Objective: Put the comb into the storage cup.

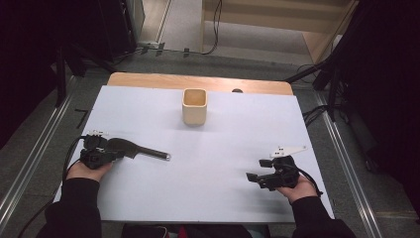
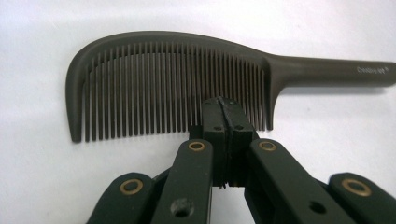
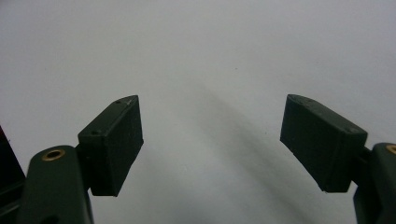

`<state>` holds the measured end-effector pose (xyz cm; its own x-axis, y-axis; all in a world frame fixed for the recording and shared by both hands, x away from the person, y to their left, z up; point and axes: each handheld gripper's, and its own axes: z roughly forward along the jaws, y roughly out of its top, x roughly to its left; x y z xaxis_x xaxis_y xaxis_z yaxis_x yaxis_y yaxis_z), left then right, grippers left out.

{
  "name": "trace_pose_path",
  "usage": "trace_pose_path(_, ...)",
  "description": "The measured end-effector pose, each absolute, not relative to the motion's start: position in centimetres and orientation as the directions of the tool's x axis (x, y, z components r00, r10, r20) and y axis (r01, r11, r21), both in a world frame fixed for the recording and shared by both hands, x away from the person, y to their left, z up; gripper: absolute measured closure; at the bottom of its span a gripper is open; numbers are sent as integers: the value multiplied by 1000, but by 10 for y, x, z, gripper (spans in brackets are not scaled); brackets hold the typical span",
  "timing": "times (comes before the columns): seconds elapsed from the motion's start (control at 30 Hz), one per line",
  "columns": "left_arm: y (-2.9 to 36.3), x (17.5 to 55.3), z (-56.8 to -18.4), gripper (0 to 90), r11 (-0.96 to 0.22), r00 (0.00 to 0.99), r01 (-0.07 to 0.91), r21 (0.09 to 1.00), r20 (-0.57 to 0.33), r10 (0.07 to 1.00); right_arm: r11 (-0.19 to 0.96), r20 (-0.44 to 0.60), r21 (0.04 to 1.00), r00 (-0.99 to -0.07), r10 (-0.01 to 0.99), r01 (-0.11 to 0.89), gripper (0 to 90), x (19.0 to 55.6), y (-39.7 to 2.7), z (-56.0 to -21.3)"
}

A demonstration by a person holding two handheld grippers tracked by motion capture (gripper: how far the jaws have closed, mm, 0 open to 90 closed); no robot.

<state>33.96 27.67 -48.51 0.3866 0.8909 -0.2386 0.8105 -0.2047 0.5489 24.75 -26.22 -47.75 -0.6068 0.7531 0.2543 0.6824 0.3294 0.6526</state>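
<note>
White sheet covered almost all of the counter [image 1: 148,208], and only a strip of bare wood showed at the far edge. Around the counter the floor was grey and the room was dark.

My left gripper [image 1: 117,153] was at the left side of the counter, held in my left hand [image 1: 89,170]. Its jaws were pressed together, with no gap between the pads. In the left gripper view, the tips of my left gripper [image 2: 223,103] stood in front of the teeth of a dark comb [image 2: 173,84], near the end of the row of teeth where the handle begins. I cannot tell if the tips pinched some teeth or only touched them. The comb [image 1: 141,149] lay flat on the white sheet, just beside my left gripper, and its handle pointed toward the middle of the counter.

My right gripper [image 1: 257,170] was at the right side of the counter, in my right hand [image 1: 298,187], well apart from the comb. Its jaws were spread wide, and in the right gripper view there was only white sheet between them [image 3: 212,135]. It held nothing.

A cream-coloured square cup [image 1: 194,106] stood upright near the far edge of the counter, well apart from both grippers.
</note>
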Motion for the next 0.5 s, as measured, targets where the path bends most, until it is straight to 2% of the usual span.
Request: trace_pose_path(0.5, 268, 369, -486, 900, -218, 394, 795, 565, -208, 895, 322, 257, 652, -599, 758, 687, 194, 244, -266, -477)
